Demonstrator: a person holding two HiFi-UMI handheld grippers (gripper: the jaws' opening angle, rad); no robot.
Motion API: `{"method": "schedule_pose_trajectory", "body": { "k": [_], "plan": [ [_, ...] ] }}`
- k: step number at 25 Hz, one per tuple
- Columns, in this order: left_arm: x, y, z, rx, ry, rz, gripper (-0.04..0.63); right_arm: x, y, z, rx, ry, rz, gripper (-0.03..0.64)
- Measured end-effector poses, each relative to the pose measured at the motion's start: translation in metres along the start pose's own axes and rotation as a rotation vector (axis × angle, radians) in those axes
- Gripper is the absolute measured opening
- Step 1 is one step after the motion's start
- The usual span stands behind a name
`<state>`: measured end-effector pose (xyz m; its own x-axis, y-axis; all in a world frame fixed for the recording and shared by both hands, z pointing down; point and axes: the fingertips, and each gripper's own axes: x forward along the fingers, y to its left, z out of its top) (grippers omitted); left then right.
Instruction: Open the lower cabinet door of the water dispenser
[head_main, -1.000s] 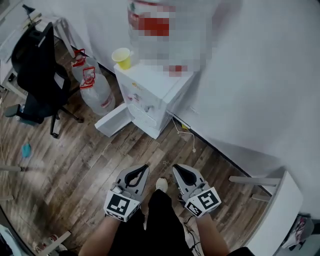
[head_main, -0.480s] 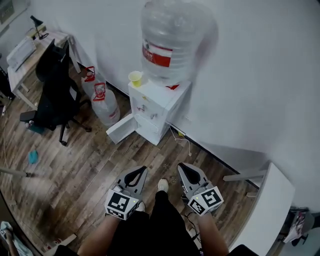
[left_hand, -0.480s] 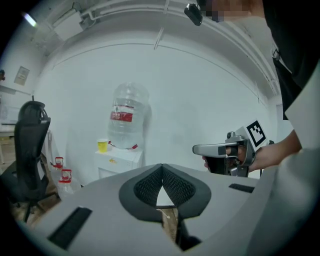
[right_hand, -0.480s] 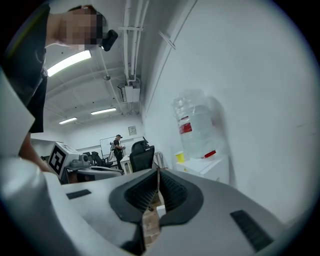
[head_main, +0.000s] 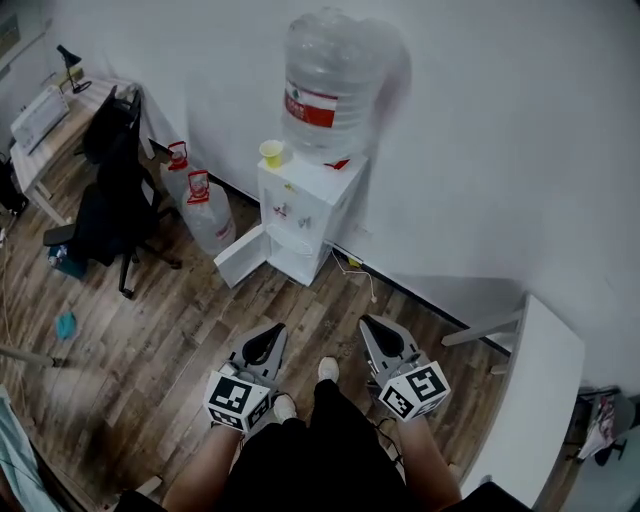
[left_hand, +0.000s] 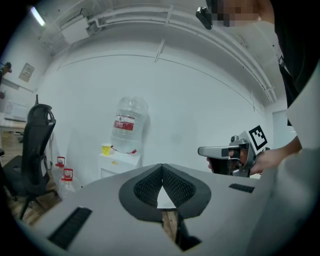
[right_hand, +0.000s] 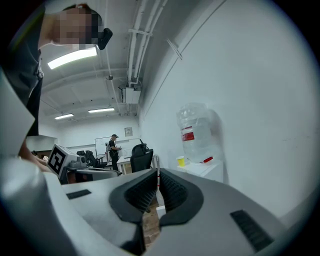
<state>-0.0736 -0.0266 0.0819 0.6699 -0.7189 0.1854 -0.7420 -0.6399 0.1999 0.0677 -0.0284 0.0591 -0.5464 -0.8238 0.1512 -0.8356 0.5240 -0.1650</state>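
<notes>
Now left gripper (head_main: 266, 334) and right gripper (head_main: 376, 328) sit clenched, empty. Over on the water dispenser (head_main: 310, 195), the lower cabinet door (head_main: 240, 263) stands open.

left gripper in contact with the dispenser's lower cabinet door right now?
Apart. Head view: the left gripper sits near the person's legs, with a stretch of bare wood floor between it and the open lower cabinet door.

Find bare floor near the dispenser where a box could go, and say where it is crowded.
Bare floor: between dispenser and shoes, and the wide patch between chair and shoes. Crowded: door, bottles and chair left of the dispenser; a cable to its right.
</notes>
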Motion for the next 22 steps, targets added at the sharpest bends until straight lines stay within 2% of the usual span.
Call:
{"method": "schedule_pose_trajectory", "body": {
  "k": [5, 11, 13, 18, 22],
  "plan": [
    [-0.016, -0.016, -0.003, 0.032, 0.043, -0.02, 0.014, -0.023, 0.014, 0.008, -0.008, -0.027, -0.006, 0.03],
    [-0.036, -0.043, -0.001, 0.077, 0.018, -0.013, 0.014, -0.062, 0.019, 0.013, 0.006, -0.069, -0.025, 0.03],
    [-0.049, -0.055, -0.004, 0.066, 0.033, -0.006, 0.014, -0.081, 0.026, 0.012, 0.009, -0.08, -0.025, 0.031],
    [-0.074, -0.096, -0.014, 0.062, 0.012, 0.006, 0.014, -0.136, 0.047, -0.002, 0.025, -0.079, -0.004, 0.031],
    [-0.1, -0.13, -0.026, 0.015, 0.0, 0.033, 0.014, -0.182, 0.062, -0.014, 0.032, -0.083, 0.002, 0.03]
  ]
}}
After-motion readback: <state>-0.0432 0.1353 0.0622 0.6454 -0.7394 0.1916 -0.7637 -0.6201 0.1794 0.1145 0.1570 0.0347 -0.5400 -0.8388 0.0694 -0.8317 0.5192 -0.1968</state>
